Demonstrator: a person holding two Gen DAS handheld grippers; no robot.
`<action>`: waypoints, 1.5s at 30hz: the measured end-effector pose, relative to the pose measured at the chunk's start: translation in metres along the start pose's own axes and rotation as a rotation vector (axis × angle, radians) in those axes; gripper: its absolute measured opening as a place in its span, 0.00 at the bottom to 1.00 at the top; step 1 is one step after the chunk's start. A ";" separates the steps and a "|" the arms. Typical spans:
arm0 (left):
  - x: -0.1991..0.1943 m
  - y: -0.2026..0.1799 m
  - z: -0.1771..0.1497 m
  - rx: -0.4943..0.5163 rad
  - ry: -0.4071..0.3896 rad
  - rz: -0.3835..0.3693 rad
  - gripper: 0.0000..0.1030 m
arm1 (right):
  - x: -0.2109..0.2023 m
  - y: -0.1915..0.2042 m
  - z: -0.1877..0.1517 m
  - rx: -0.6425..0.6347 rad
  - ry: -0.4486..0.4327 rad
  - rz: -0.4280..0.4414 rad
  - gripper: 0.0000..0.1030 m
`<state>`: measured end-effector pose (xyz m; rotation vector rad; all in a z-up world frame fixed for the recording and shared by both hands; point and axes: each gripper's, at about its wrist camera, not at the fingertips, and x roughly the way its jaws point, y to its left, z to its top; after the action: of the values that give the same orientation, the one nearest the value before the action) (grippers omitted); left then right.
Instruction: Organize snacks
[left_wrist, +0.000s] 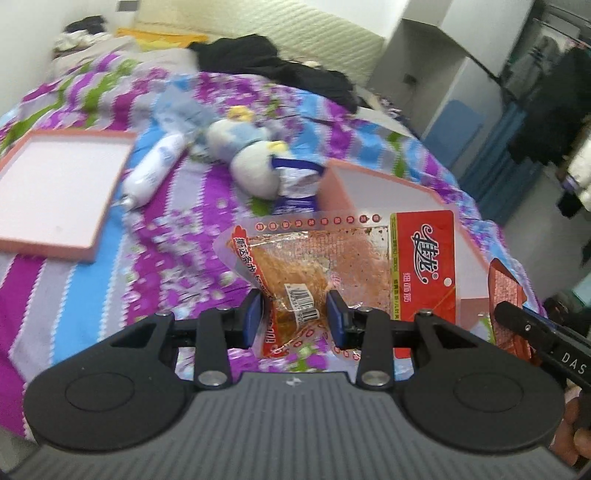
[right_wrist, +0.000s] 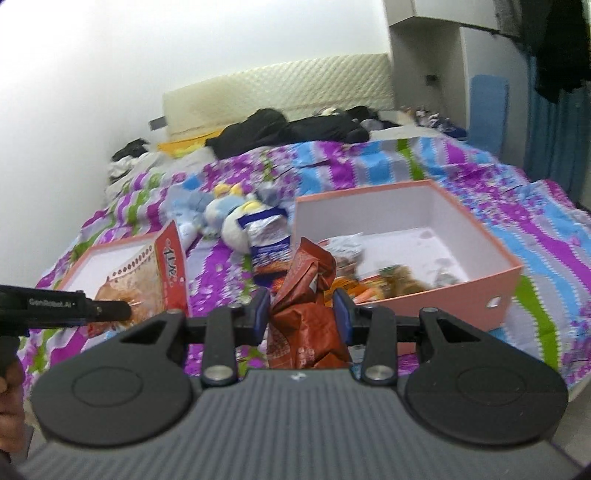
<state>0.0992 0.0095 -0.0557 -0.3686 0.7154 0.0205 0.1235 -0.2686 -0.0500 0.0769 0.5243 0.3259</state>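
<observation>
Nearest to us in the left wrist view, our left claw (left_wrist: 295, 317) is clamped on a clear snack packet (left_wrist: 332, 266) with a red label panel and a barcode sticker, the blue pads (left_wrist: 337, 319) pressing its crumpled lower end while the rest fans up above the bedspread (left_wrist: 74, 288). Our right claw (right_wrist: 301, 314) is closed on a crinkled red-brown snack bag (right_wrist: 303, 314), which stands bunched between its pads and rises above them. Both packets are held up over the bed, clear of the cover, just in front of the pink box (right_wrist: 461, 291). That open box sits on the striped floral bedspread with more snack wrappers piled in its near left corner; what they are is too blurred to tell. Its pink lid (left_wrist: 55, 192) lies upturned well to the left. Between lid and box we see a white tube (left_wrist: 155, 166), a plush toy (left_wrist: 243, 155) in white and blue, and a torn blue-and-white wrapper (right_wrist: 267, 236) leaning by the box's left wall. Dark clothing (right_wrist: 288, 129) is heaped near the quilted headboard (right_wrist: 280, 88)
</observation>
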 end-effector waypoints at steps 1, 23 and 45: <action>0.002 -0.007 0.003 0.009 0.000 -0.015 0.42 | -0.003 -0.004 0.001 0.003 -0.006 -0.011 0.39; 0.135 -0.111 0.070 0.159 0.072 -0.131 0.42 | 0.081 -0.086 0.044 0.033 0.012 -0.079 0.39; 0.265 -0.117 0.090 0.195 0.196 -0.112 0.54 | 0.195 -0.127 0.036 0.082 0.158 -0.091 0.41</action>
<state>0.3738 -0.0982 -0.1258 -0.2248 0.8810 -0.1929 0.3370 -0.3249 -0.1325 0.1068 0.6956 0.2221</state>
